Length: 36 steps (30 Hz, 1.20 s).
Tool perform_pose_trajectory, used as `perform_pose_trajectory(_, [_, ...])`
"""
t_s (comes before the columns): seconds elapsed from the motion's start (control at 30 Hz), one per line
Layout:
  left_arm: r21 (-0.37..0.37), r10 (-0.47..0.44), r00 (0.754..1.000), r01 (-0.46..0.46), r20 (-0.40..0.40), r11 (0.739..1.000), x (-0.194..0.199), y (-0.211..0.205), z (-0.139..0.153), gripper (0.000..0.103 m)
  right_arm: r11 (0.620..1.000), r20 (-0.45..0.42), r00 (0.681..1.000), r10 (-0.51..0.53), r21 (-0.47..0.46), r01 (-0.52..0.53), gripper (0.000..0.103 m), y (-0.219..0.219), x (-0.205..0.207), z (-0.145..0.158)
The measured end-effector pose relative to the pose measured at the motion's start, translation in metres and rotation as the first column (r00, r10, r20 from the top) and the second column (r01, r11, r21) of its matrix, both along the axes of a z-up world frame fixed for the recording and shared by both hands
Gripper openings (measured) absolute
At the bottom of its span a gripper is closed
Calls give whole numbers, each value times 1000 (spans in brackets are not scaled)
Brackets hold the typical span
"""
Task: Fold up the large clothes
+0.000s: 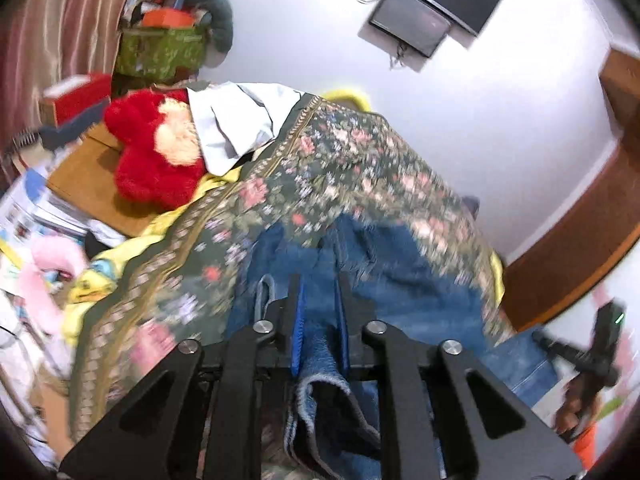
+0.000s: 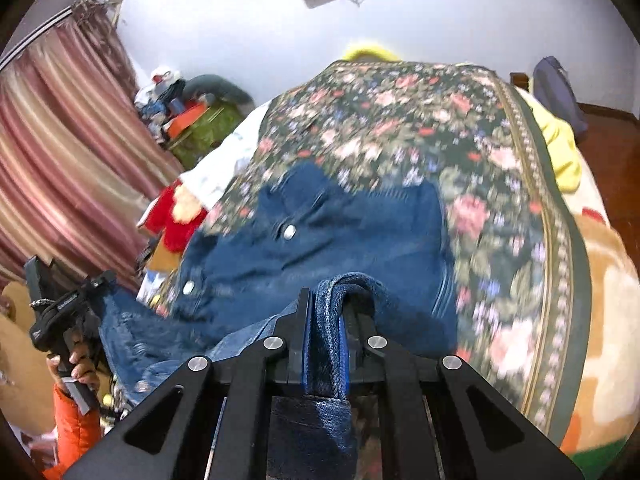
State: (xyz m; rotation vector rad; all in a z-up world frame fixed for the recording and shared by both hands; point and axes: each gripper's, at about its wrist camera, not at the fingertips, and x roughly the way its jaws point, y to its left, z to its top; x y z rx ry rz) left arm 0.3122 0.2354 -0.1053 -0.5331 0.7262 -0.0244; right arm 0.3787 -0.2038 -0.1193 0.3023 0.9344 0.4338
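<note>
Both the left gripper (image 1: 320, 300) and right gripper (image 2: 326, 312) have jaws clamped on a blue denim jacket (image 2: 320, 232) half-spread over the floral bedspread (image 2: 500, 200); folding looks barely started.

Both wrist views sit low and close over the floral bedspread (image 1: 360, 168), facing the far wall; shared: denim garment (image 2: 340, 232), wall screen (image 1: 412, 20).
</note>
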Motion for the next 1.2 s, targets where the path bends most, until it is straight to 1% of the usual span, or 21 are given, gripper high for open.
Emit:
perform_pose_trajectory(0.03, [-22,7,1000,-7,12,1000,13,2,0,3,1000,-13,1000,-10,4,10,8,0,15,-2])
perform_pose_trajectory(0.07, [-11,31,999,-31,23,999,27,4,2,0,1000,-25,999,-21,3,21,8,1,28,-5])
perform_pose_trajectory(0.17, [76,80,997,-82,22,994,60,9,1,0,998,-41,998,-51,-32,50,8,9,67,-17])
perform_pose_trajectory(0.23, [124,87,996,-84,-25,989,83,10,-12,0,996,-70,995,-72,-55,68,8,16,96,-33])
perform_pose_trajectory(0.3, [148,76,994,-63,-79,987,99,12,-31,0,994,-102,991,-89,-76,82,8,20,117,-53])
perform_pose_trajectory(0.33, [171,82,990,-62,-114,983,105,11,-43,0,990,-115,988,-100,-112,87,8,23,130,-69])
perform_pose_trajectory(0.4, [212,94,982,-57,-166,976,114,11,-66,0,985,-151,982,-118,-147,96,8,25,146,-97])
perform_pose_trajectory(0.43, [233,100,977,-54,-191,971,118,12,-77,0,984,-169,978,-121,-147,96,8,24,153,-110])
perform_pose_trajectory(0.5, [250,107,969,-49,-221,967,121,14,-93,0,987,-169,978,-120,-130,99,8,21,157,-121])
perform_pose_trajectory(0.57, [245,107,964,-45,-244,969,121,17,-104,0,990,-160,982,-98,-119,79,9,20,156,-119])
perform_pose_trajectory(0.67, [246,117,960,-53,-255,968,115,22,-106,0,988,-165,986,-30,-152,5,9,21,154,-112])
perform_pose_trajectory(0.77, [313,142,962,-63,-234,948,104,21,-92,1,988,-189,982,11,-148,-39,9,14,146,-99])
perform_pose_trajectory(0.83, [358,141,966,-56,-216,932,93,19,-77,2,988,-206,978,34,-139,-64,9,9,137,-90])
perform_pose_trajectory(0.9, [393,138,970,-49,-201,918,81,17,-63,10,987,-203,978,47,-141,-77,9,4,127,-81])
perform_pose_trajectory(0.93, [414,139,970,-46,-197,909,73,16,-55,21,987,-201,979,46,-143,-76,9,1,120,-75])
perform_pose_trajectory(0.97, [427,141,971,-46,-195,903,67,15,-49,38,987,-198,979,45,-145,-75,9,-1,115,-71])
perform_pose_trajectory(1.0, [435,141,971,-44,-193,899,60,14,-44,46,986,-198,979,46,-145,-76,9,-3,111,-67])
perform_pose_trajectory(1.03, [434,137,972,-42,-191,900,51,14,-39,65,987,-198,979,49,-143,-78,9,-5,106,-64])
perform_pose_trajectory(1.07, [427,128,974,-37,-188,904,43,13,-37,73,987,-199,979,48,-140,-77,9,-8,101,-62])
perform_pose_trajectory(1.1, [410,111,976,-25,-187,912,33,11,-35,73,987,-206,977,47,-139,-77,9,-10,95,-60])
perform_pose_trajectory(1.2, [363,72,972,14,-224,932,13,7,-40,74,985,-235,971,52,-147,-89,9,-14,84,-64])
